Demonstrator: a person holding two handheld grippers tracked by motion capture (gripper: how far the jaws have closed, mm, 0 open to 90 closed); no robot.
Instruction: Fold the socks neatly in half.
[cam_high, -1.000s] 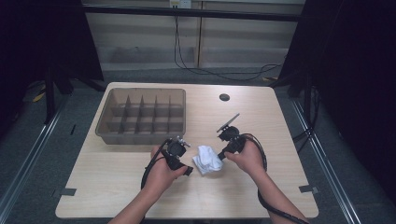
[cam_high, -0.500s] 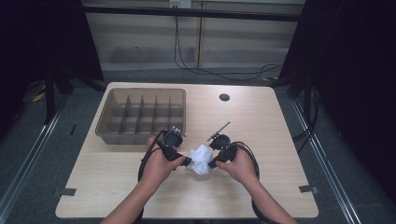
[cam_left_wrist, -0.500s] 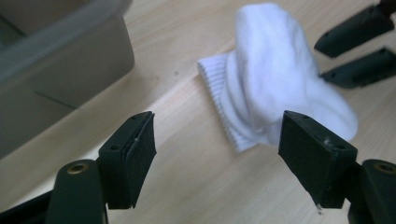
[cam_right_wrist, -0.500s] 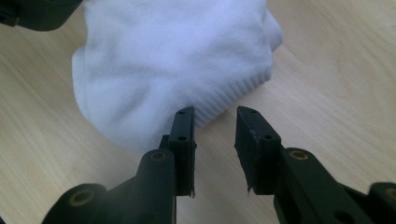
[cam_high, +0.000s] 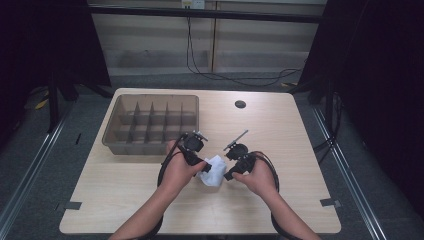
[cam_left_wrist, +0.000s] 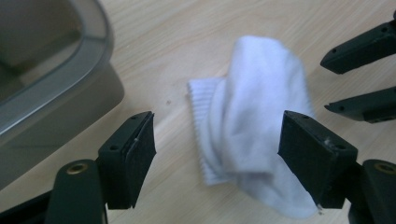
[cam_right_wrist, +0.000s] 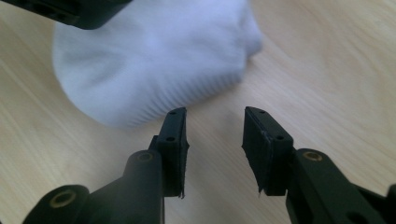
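Hovering both tongs over the rolled white sock (cam_high: 212, 170) on the desk (cam_high: 300, 150). My left tongs (cam_left_wrist: 217, 140) straddle it released; my right tongs (cam_right_wrist: 215, 128), just opening, grasp nothing. Divider tray (cam_high: 150, 125) sits unfilled; lifting remains.

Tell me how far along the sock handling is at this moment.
Early. The white sock lies bunched on the table, held by neither gripper. The left gripper is open around it without pressing; the right gripper, its fingers just opening, has bare wood between them. The divided bin looks empty, so gripping and any placing remain.
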